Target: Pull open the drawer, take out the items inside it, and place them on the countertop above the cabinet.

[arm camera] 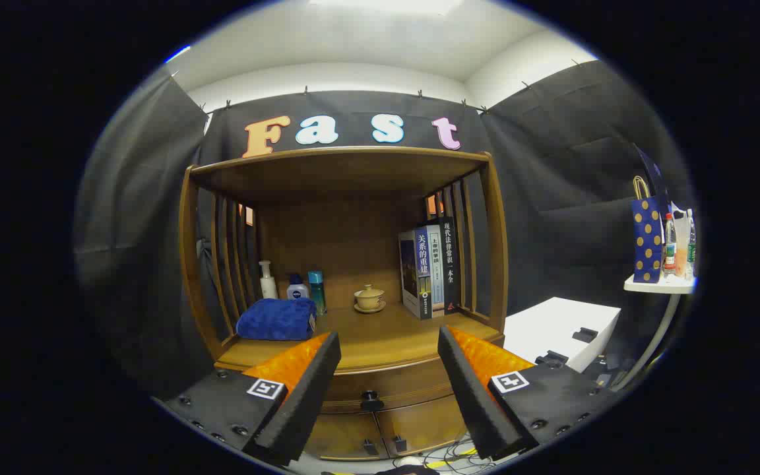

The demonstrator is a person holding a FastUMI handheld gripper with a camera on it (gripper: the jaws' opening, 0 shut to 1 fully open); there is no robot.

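gripper (390,343) fingers spread wide apart, holding nothing, set back from the wooden cabinet (347,264). drawer (380,389) closed, its front flush under the countertop (380,336), long axis running side to side, front facing the gripper; dark knob (371,399) sits between the fingers, beyond them. on the countertop: folded blue towel (278,319) at left, three bottles (291,282) behind it, lidded cup on saucer (369,298) at centre, upright books (429,269) at right.
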